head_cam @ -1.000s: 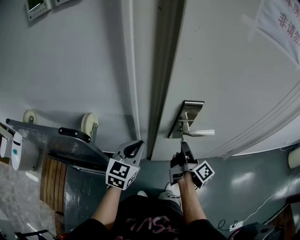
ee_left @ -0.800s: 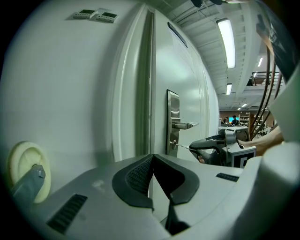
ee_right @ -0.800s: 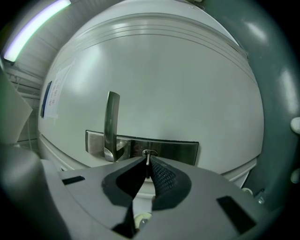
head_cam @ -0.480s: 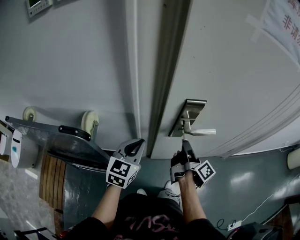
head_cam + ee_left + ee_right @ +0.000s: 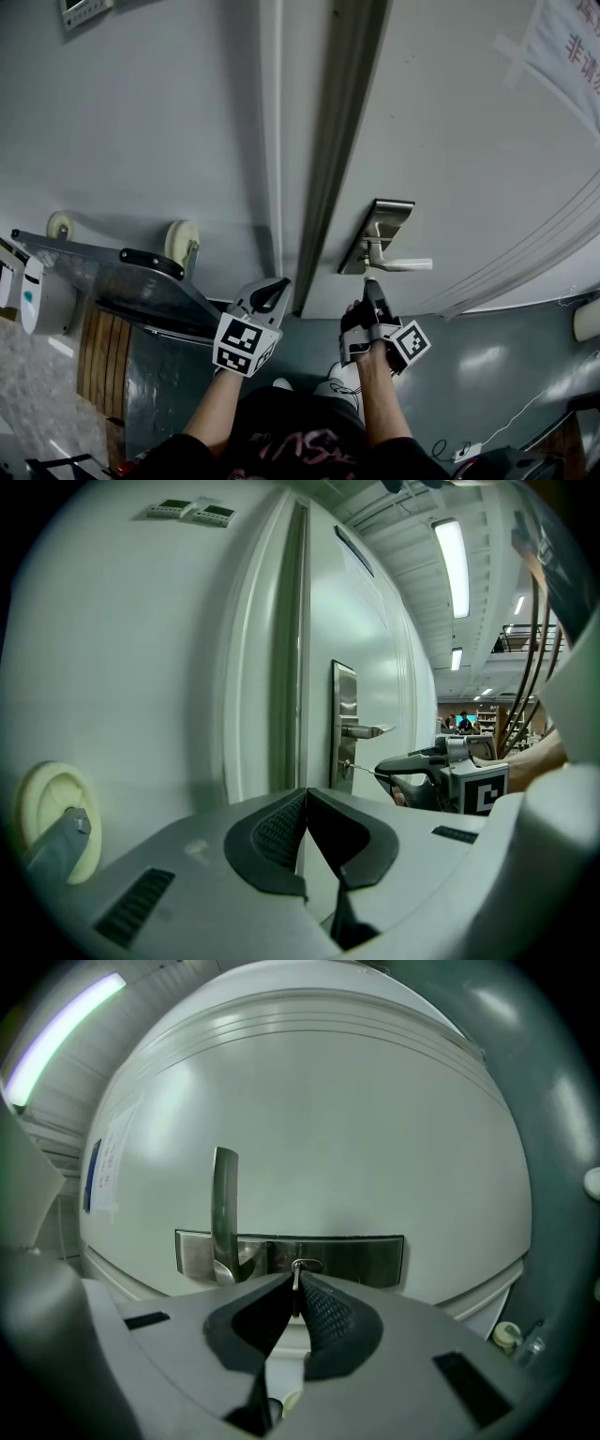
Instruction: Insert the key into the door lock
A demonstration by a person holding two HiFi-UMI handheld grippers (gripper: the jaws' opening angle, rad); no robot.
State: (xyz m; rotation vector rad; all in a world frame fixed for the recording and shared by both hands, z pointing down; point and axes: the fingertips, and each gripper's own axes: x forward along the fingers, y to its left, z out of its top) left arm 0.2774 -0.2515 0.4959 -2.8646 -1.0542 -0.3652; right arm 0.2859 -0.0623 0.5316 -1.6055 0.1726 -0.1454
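Grey wall (image 5: 122, 122) on the left, pale door (image 5: 450, 141) on the right, and a dark frame edge running between them. On the door sits a steel lock plate (image 5: 382, 230), its lever handle (image 5: 405, 265) sticking out to the right. The right gripper (image 5: 368, 285) is up just below that plate. Its fingers (image 5: 328, 1312) are pinched tight on the key (image 5: 296, 1277), and the thin blade points straight at the keyhole (image 5: 305, 1267). In the left gripper view the key's tip reaches the cylinder under the handle. It looks to be at the mouth of the keyhole, though I can't tell how far in it sits. The left gripper (image 5: 278, 285) hangs left of the door edge, near the frame and apart from the right one. Its fingers (image 5: 272, 832) are closed together with nothing between them. Further left a metal cart (image 5: 103, 277) with a black grip stands by the wall, with two pale wheels (image 5: 180, 242) showing above it. A paper notice (image 5: 562, 42) with red print is taped at the door's upper right.
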